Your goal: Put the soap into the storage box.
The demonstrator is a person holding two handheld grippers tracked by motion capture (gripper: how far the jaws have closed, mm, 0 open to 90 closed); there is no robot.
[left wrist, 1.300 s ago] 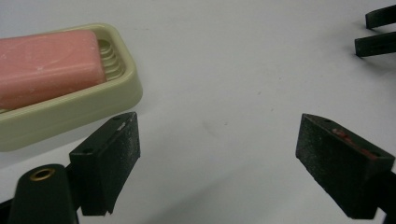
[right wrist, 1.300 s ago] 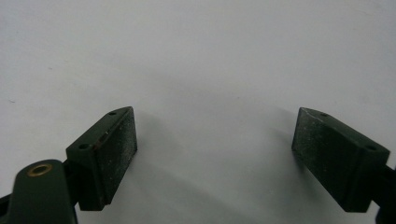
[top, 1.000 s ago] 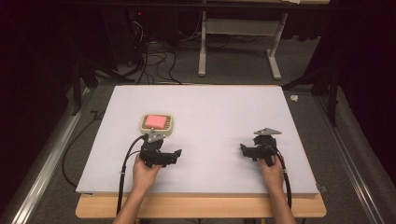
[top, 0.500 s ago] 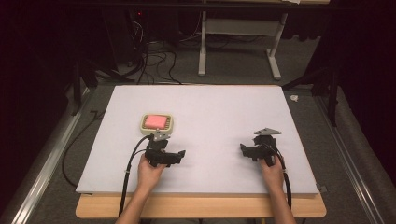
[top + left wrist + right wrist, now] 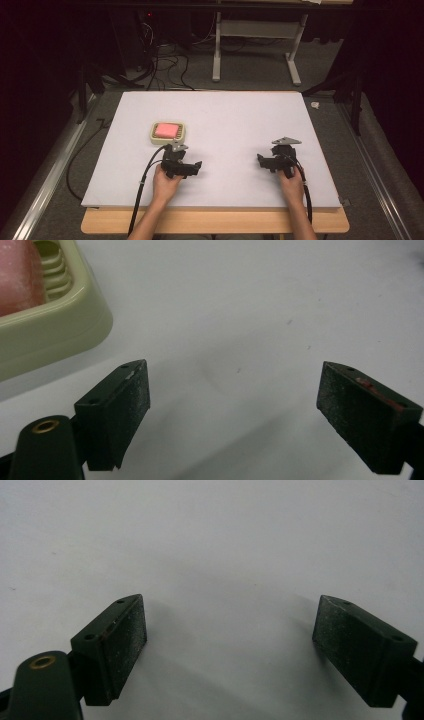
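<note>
Overall light: your white board (image 5: 240, 130) is evenly and brightly lit from above; the room behind it falls off to near black.
Shadows: soft and short under your grippers in the high view; in both gripper views each jaw throws a faint grey smudge on the board.
Glare: none harsh; the board reads slightly bluish-white.
Focus: your left gripper view blurs the tray (image 5: 50, 330) at top left; the jaw pads look grainy but sharp.
Noise: the high view is soft, its dark areas muddy.

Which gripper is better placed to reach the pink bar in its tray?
Left. The left gripper, open, sits just near of the tray; the right gripper is across the table.
</note>
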